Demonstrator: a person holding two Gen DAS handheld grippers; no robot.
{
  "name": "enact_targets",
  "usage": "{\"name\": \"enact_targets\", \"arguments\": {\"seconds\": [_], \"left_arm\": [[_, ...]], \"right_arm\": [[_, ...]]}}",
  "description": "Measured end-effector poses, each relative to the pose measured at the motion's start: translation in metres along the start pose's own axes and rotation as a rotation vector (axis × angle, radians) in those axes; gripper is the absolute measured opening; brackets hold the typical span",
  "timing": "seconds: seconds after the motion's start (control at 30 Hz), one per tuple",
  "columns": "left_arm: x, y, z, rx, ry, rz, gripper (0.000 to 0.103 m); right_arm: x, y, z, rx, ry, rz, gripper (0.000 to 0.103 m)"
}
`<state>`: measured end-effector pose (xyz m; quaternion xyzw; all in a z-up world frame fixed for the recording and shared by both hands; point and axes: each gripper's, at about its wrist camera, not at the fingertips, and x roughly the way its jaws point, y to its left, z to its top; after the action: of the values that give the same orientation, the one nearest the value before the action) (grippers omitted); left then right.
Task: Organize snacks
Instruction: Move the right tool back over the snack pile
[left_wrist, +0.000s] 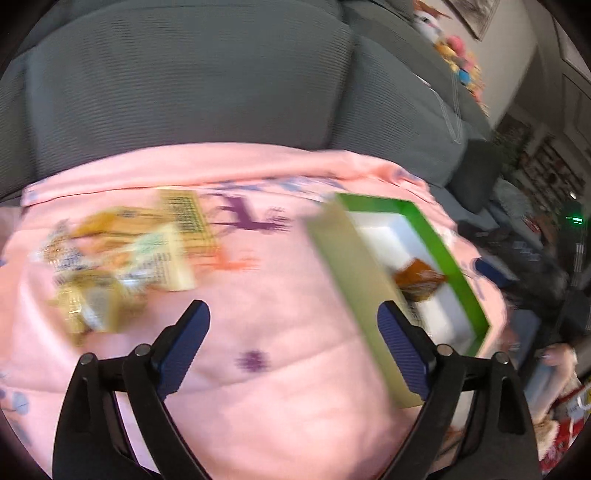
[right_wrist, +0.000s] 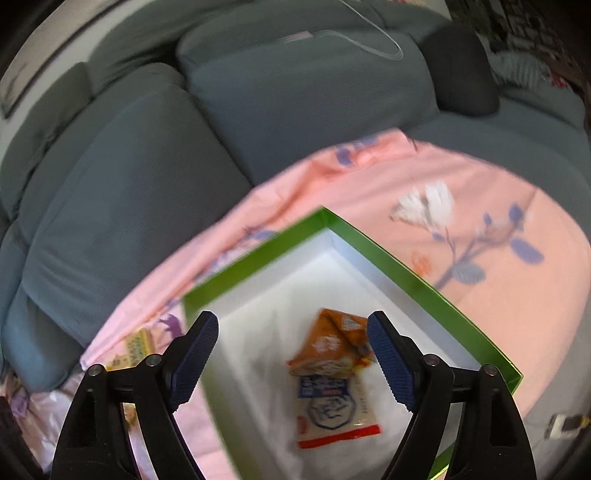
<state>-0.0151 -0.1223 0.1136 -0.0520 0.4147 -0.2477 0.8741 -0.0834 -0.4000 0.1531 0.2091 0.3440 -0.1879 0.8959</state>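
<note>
Snacks split into two groups. Inside the green box (right_wrist: 388, 258) with its white interior: 2 packets, an orange packet (right_wrist: 332, 343) and a white packet (right_wrist: 334, 406) with blue print and a red strip on its near edge. They touch, the orange one overlapping the far end of the white one. The white packet's long axis runs roughly near-to-far in the right wrist view, red end toward the camera. The orange one sits skewed, a corner pointing to the far side of the box.

Loose pile (left_wrist: 122, 254) of yellow and cream packets lies on the pink floral cloth (left_wrist: 280, 295), well apart from the box and to its left in the left wrist view. Probably 4 or 5 pieces, but motion blur makes the count unreliable. A yellow packet (right_wrist: 138, 347) from that side also shows in the right view, just beyond the box's left wall.

Box count: 1, long axis running near-to-far in the left view, angled rightward (it looks rotated to a diamond in the right view). Cloth covers a grey sofa (left_wrist: 184, 92).

Left gripper (left_wrist: 293, 325): jaws spread wide, nothing between them, over bare cloth between the pile and the box, with the right finger at the box's near wall.

Right gripper (right_wrist: 291, 332): jaws spread wide, holding nothing, over the box with both packets framed between the fingers.
</note>
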Motion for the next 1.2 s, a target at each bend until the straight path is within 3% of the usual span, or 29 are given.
{"name": "enact_targets", "arguments": {"seconds": [0.2,0.3,0.43,0.53,0.67,0.77,0.93,1.2], "left_arm": [[-0.016,0.064,-0.014,-0.080,-0.004,0.053,0.100],[-0.017,0.091,-0.026,-0.102,-0.007,0.113,0.101],[-0.013,0.134,-0.041,-0.220,0.010,0.120,0.101],[-0.015,0.150,-0.046,-0.242,0.012,0.189,0.101],[-0.023,0.160,-0.046,-0.226,-0.014,0.236,0.101],[-0.025,0.170,-0.046,-0.238,-0.027,0.273,0.101],[-0.028,0.179,-0.046,-0.282,-0.021,0.272,0.101],[-0.029,0.178,-0.044,-0.287,-0.019,0.268,0.101]], "right_arm": [[-0.003,0.064,-0.018,-0.169,-0.035,0.150,0.089],[0.008,0.099,-0.035,-0.231,0.004,0.185,0.089],[0.027,0.140,-0.066,-0.356,0.074,0.193,0.089],[0.041,0.161,-0.089,-0.411,0.113,0.220,0.089],[0.063,0.174,-0.114,-0.412,0.171,0.228,0.089],[0.067,0.179,-0.125,-0.413,0.167,0.239,0.089],[0.066,0.177,-0.124,-0.373,0.119,0.243,0.089],[0.076,0.182,-0.134,-0.399,0.157,0.225,0.089]]}}
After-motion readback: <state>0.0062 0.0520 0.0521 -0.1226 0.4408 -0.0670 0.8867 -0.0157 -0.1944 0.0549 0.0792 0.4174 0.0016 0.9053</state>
